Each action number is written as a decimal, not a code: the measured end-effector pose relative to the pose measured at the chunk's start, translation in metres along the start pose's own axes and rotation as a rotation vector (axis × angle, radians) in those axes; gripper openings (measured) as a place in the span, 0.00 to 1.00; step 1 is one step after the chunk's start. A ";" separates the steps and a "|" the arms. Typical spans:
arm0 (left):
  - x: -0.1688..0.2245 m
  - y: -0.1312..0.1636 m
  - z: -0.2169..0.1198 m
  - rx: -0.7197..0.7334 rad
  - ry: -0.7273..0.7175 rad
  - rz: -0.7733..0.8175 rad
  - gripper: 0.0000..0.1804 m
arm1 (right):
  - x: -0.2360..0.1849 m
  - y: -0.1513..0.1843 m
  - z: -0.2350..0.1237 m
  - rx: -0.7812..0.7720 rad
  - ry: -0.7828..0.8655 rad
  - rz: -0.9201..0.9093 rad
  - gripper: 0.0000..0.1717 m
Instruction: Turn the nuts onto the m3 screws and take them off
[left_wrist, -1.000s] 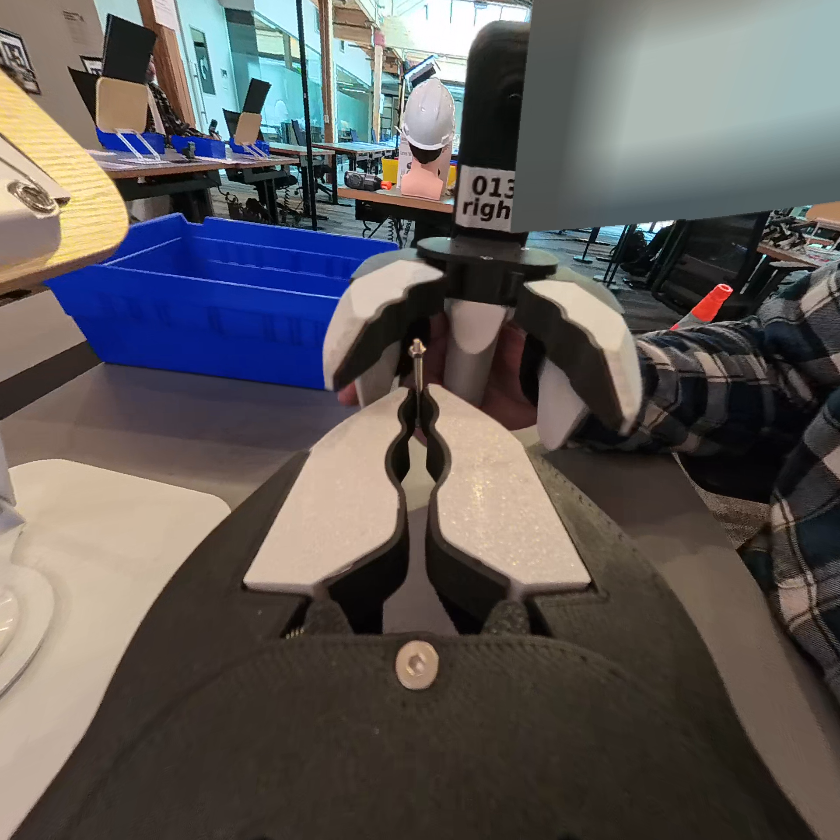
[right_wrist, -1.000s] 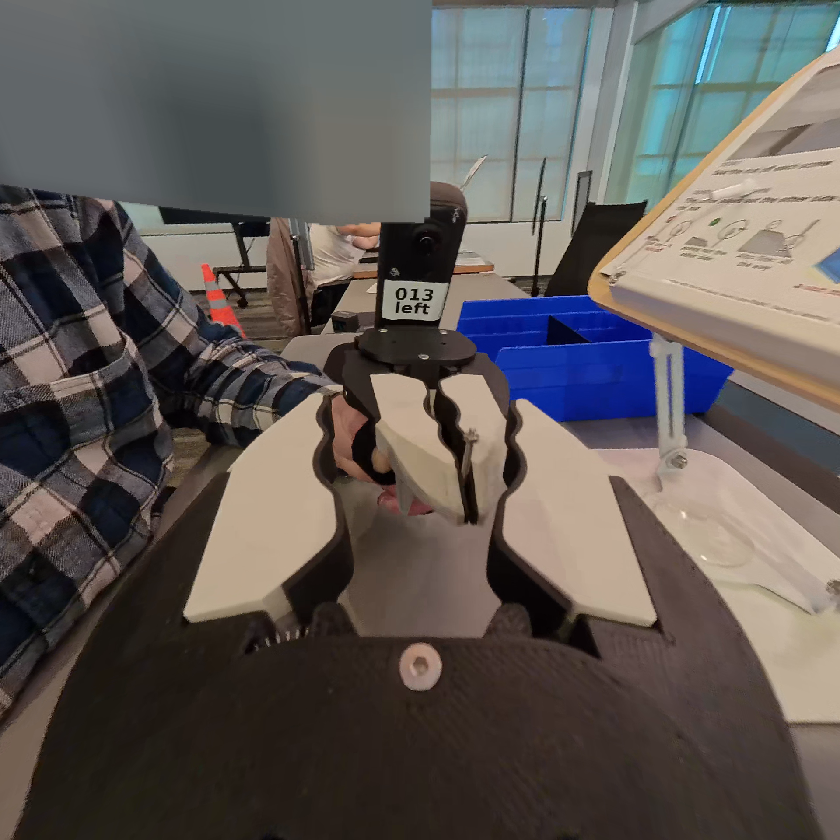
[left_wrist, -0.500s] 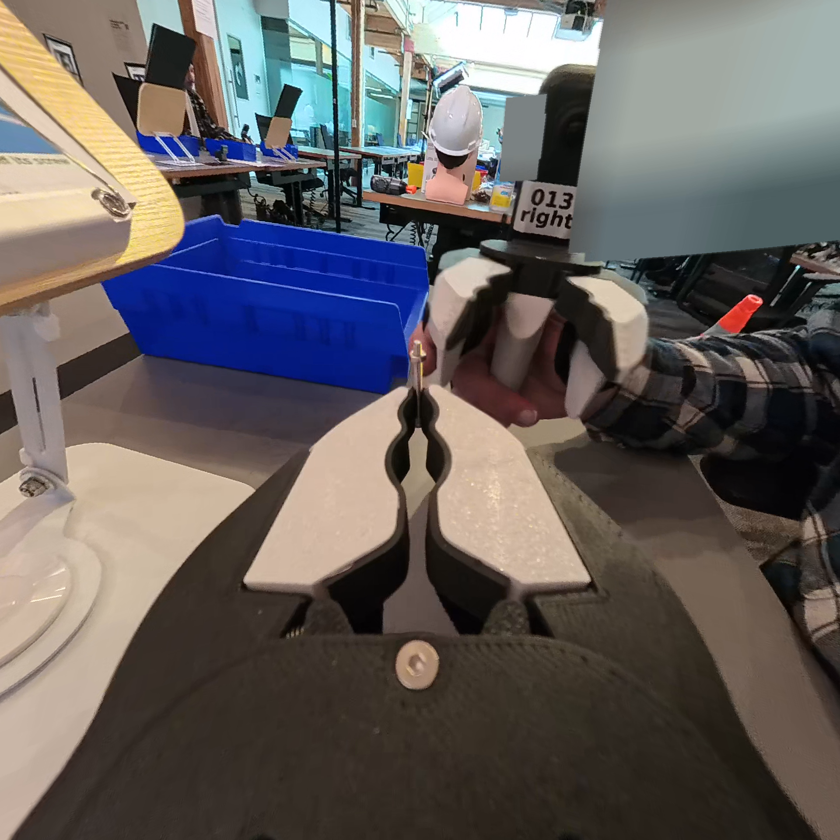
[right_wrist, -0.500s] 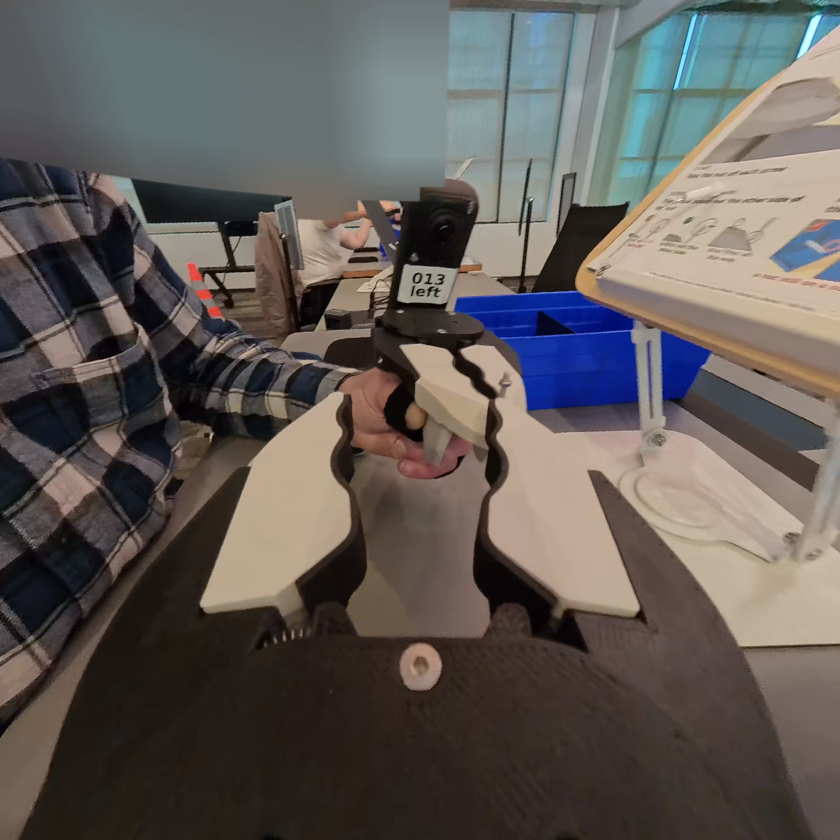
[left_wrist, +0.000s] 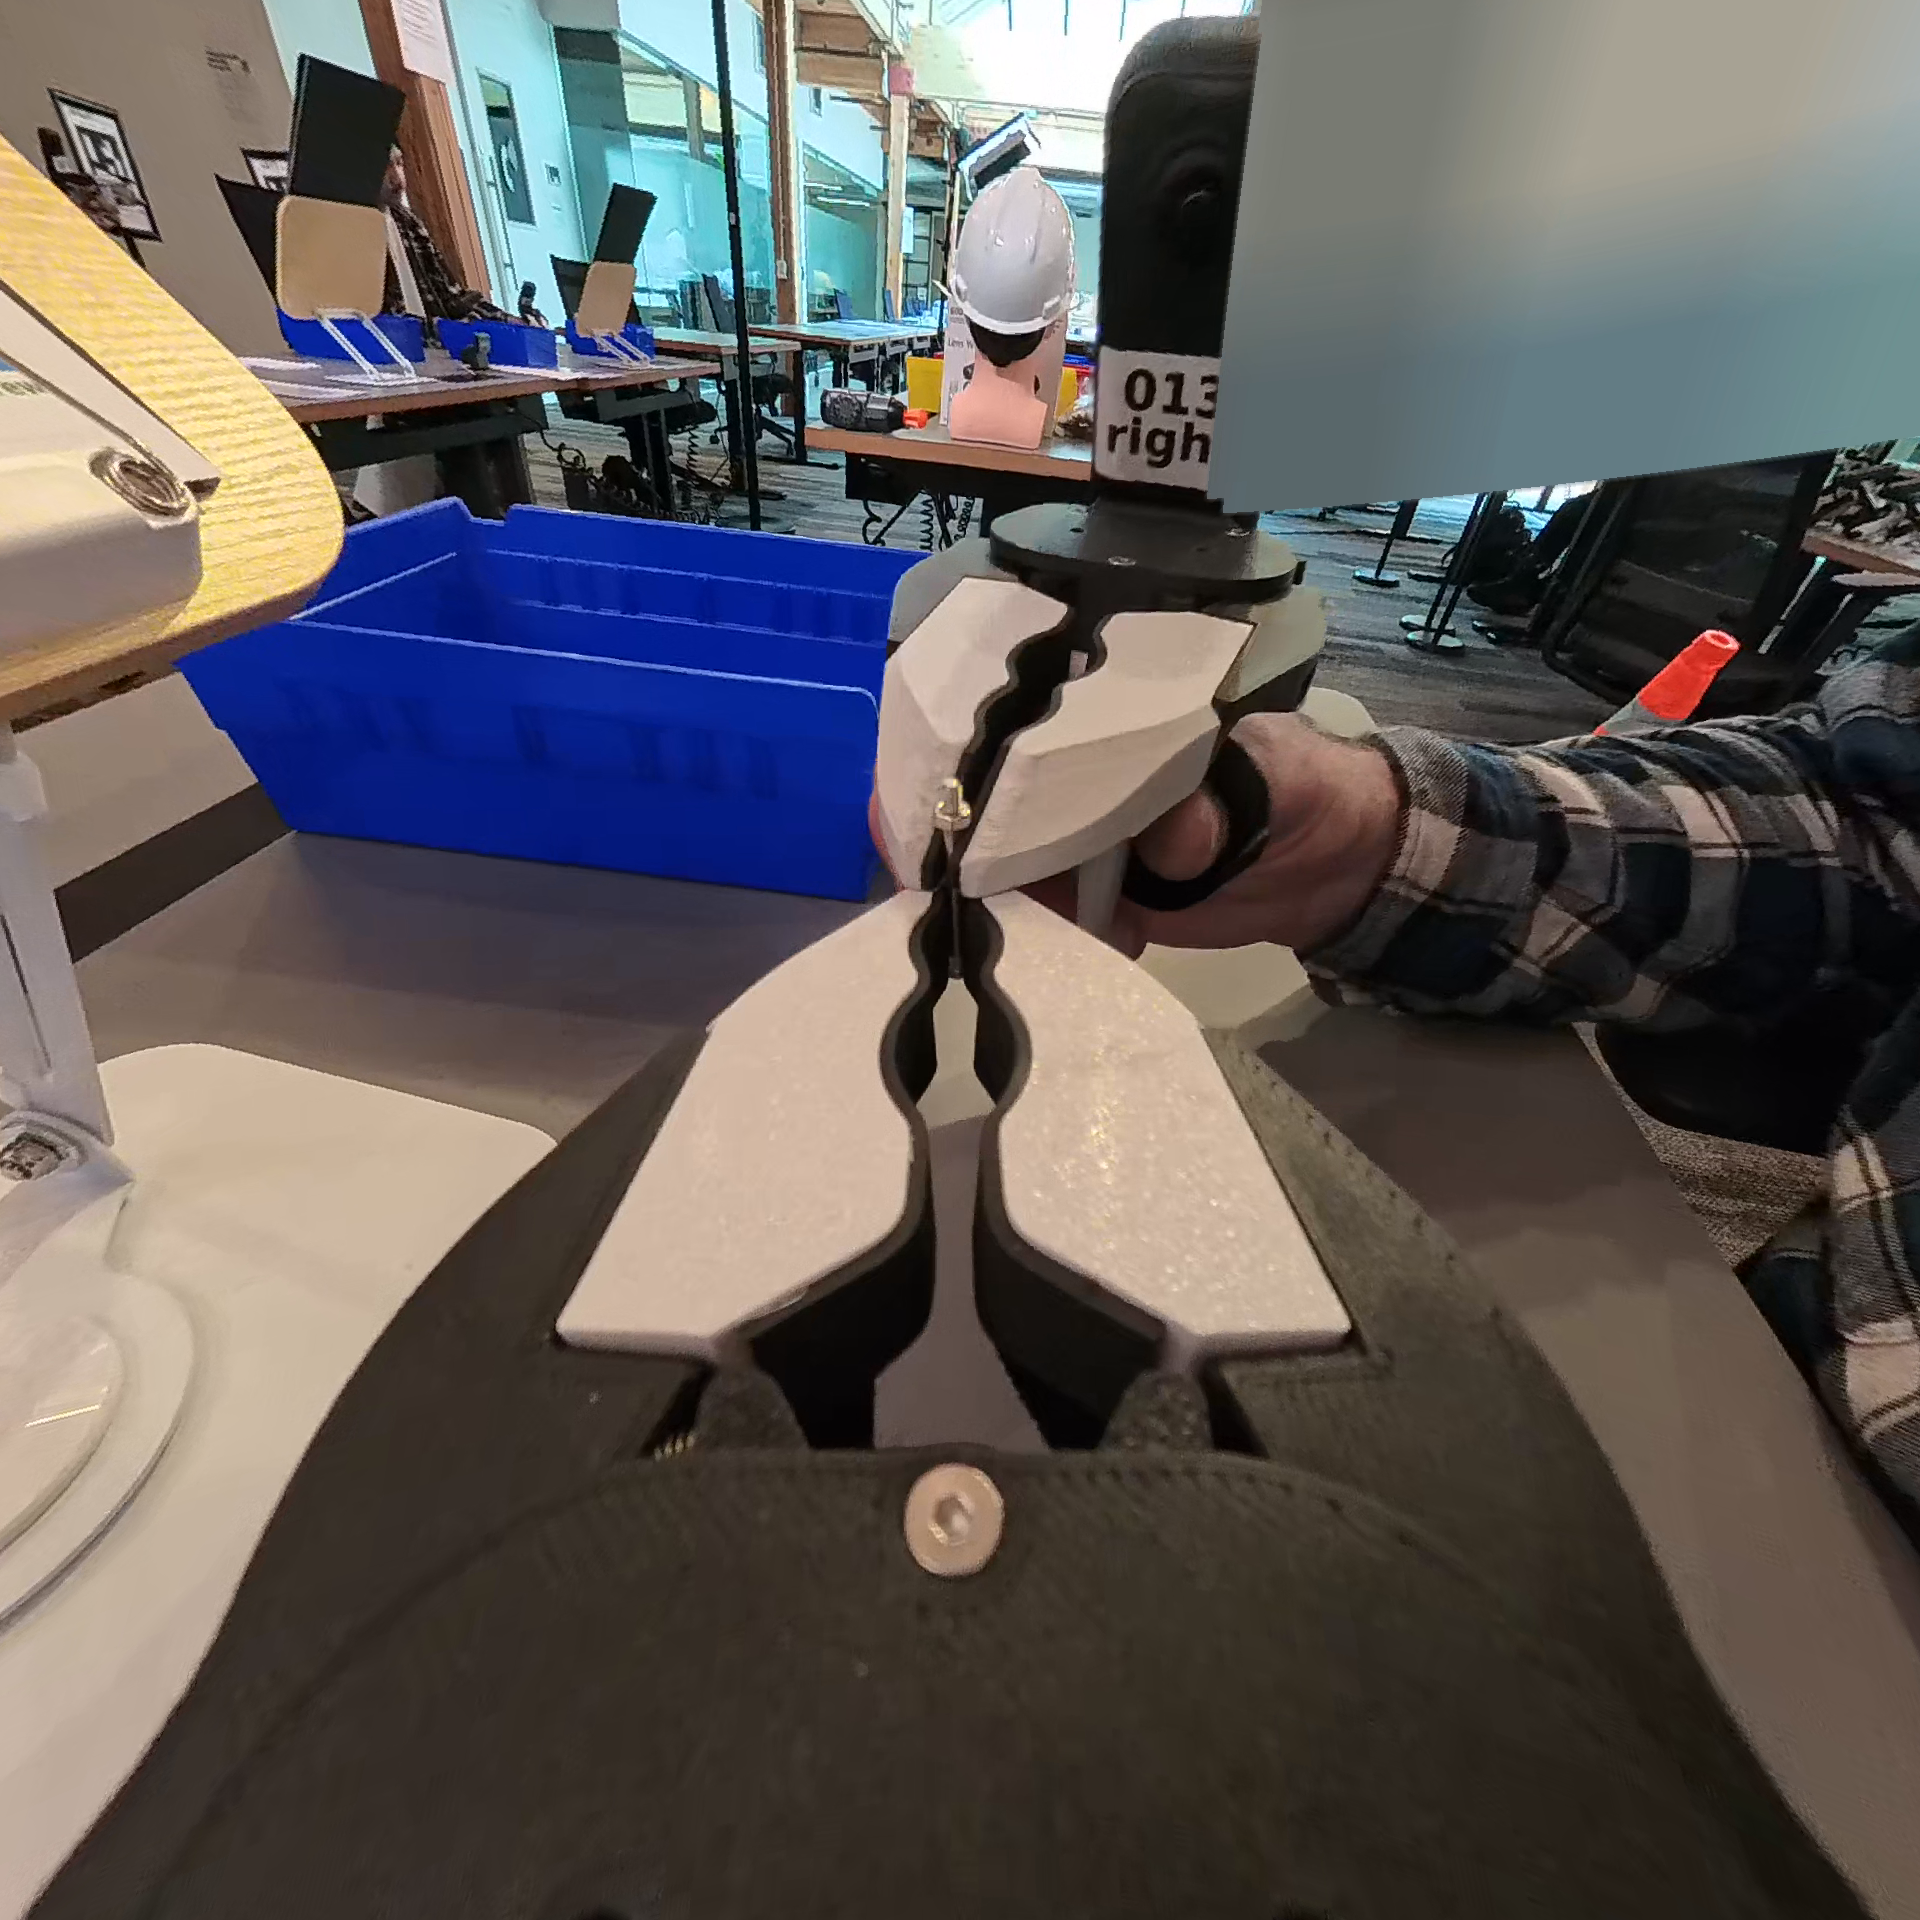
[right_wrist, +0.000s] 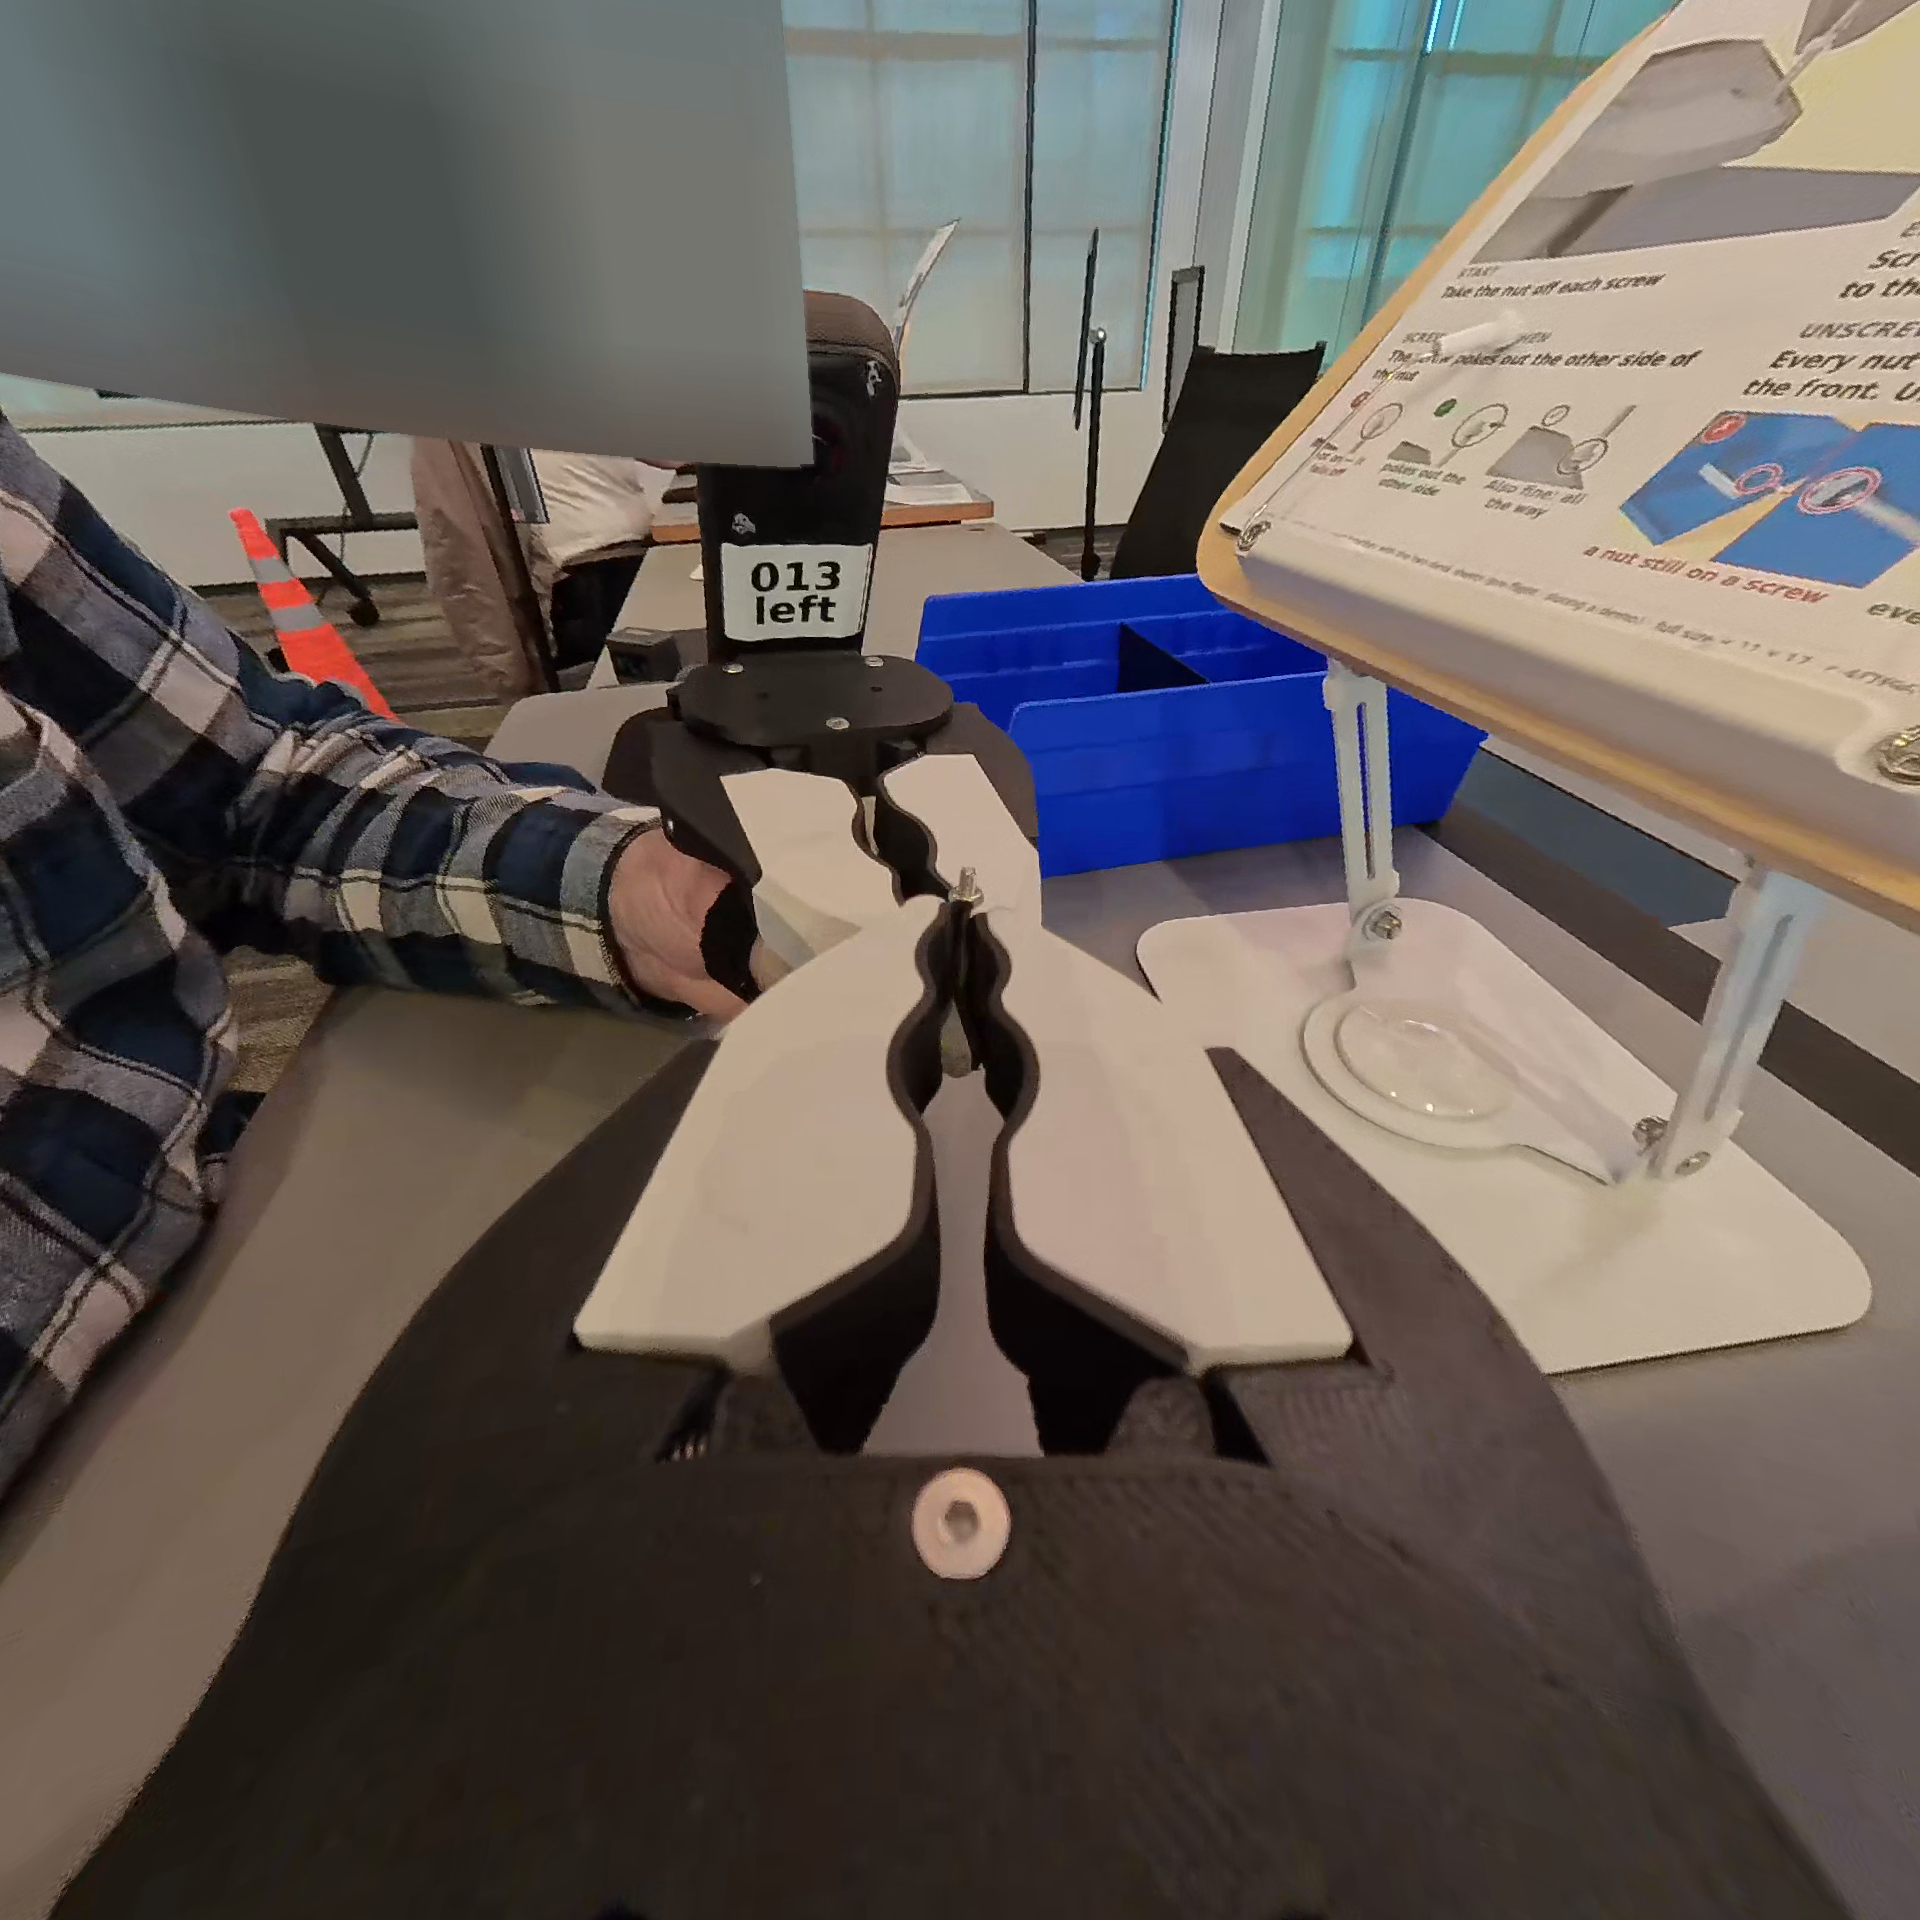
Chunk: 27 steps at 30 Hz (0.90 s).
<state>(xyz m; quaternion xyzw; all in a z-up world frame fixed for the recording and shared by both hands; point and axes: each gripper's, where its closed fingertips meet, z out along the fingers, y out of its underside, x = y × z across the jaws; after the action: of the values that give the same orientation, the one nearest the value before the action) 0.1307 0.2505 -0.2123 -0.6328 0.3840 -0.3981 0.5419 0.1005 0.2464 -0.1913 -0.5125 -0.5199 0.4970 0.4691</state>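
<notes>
left gripper (left_wrist: 951, 940) and right gripper (right_wrist: 961, 940) both clamp one screw (left_wrist: 948, 831) | blue bin (right_wrist: 1195, 717) (divided) shows nothing inside

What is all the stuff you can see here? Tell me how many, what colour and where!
Screw: one, silver, thin, upright, clamped between both grippers' tips.
Blue bin: one, blue, with a divider, on the table behind the grippers.
Stand: one, white base with a wooden board and a printed sheet on top, beside the bin.
Table: one, grey, under everything.
Traffic cone: one, orange, on the floor behind.
Hard hat: one, white, on a dummy head on a far table.
Left gripper: one, white fingers on black, shut on the screw.
Right gripper: one, same colours, shut on the same screw.
Hands: two, in checked sleeves, holding the gripper handles.
</notes>
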 end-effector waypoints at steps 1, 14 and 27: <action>0.001 0.000 0.000 0.003 0.007 0.000 0.01 | 0.000 0.000 0.000 0.004 0.002 0.001 0.02; -0.011 0.000 -0.022 0.016 -0.039 0.070 0.00 | 0.072 -0.061 -0.075 0.015 0.321 -0.037 0.02; -0.031 0.023 -0.028 -0.024 -0.132 0.077 0.00 | 0.253 0.098 -0.205 -0.660 0.874 0.421 0.02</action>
<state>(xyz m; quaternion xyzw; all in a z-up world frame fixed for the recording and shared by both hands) 0.0917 0.2651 -0.2354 -0.6487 0.3764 -0.3297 0.5735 0.3028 0.5047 -0.2809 -0.8812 -0.2923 0.1339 0.3466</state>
